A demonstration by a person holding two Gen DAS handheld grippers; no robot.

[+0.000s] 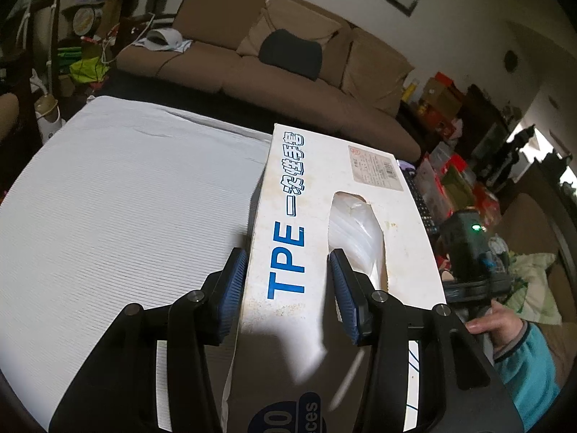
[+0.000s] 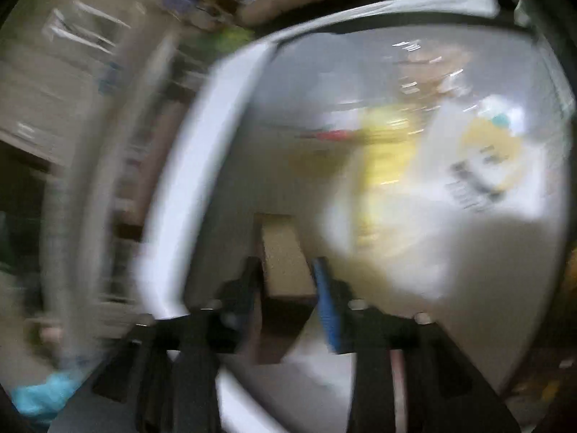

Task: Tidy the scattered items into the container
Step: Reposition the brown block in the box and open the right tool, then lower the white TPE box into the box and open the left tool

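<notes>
Now left hand-held gripper (image 1: 288, 281) clamped on glove box (image 1: 346, 238) w/ both pads.

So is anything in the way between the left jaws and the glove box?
No, nothing visible. The left jaws already grip the glove box: one pad is against its side, the other at the hole on top where the plastic gloves show.

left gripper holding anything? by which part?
Yes: left gripper clamps the glove box by its long edge strip, one finger in the dispensing slot.
</notes>
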